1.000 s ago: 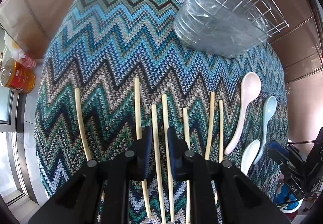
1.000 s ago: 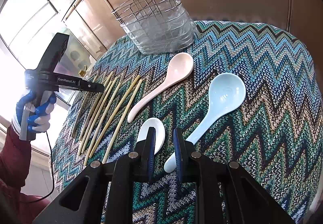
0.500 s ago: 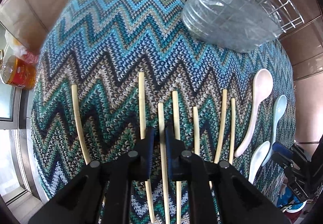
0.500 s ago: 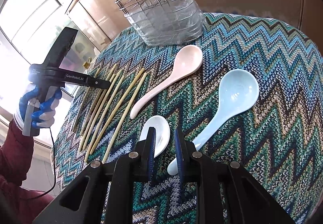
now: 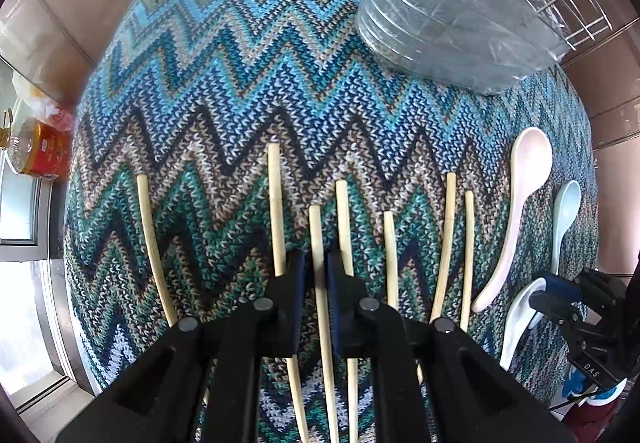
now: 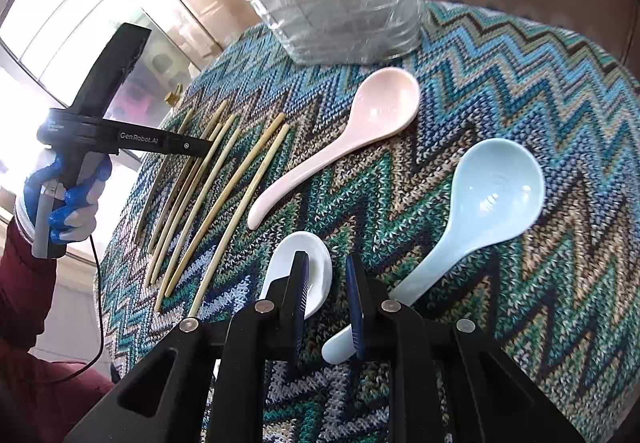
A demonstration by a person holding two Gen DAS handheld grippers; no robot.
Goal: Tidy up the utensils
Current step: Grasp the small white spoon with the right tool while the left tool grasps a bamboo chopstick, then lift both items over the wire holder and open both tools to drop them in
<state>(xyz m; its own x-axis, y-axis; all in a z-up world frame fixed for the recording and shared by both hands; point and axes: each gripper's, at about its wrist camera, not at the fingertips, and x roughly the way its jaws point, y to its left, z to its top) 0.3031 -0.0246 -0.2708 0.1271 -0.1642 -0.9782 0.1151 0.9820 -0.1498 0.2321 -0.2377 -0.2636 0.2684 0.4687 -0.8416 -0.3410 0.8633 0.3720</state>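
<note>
Left wrist view: tongs pinch one chopstick

Left tongs [image 5: 317,275] are closed on a chopstick [image 5: 316,235] in the middle of the row lying on the zigzag-clothed bench [image 5: 240,83]. Right tongs [image 6: 325,283] hang open over the white spoon [image 6: 316,263], beside the blue spoon [image 6: 480,203]. Farther off lie the pink spoon [image 6: 360,131] and wire caddy [image 6: 340,11].
</note>
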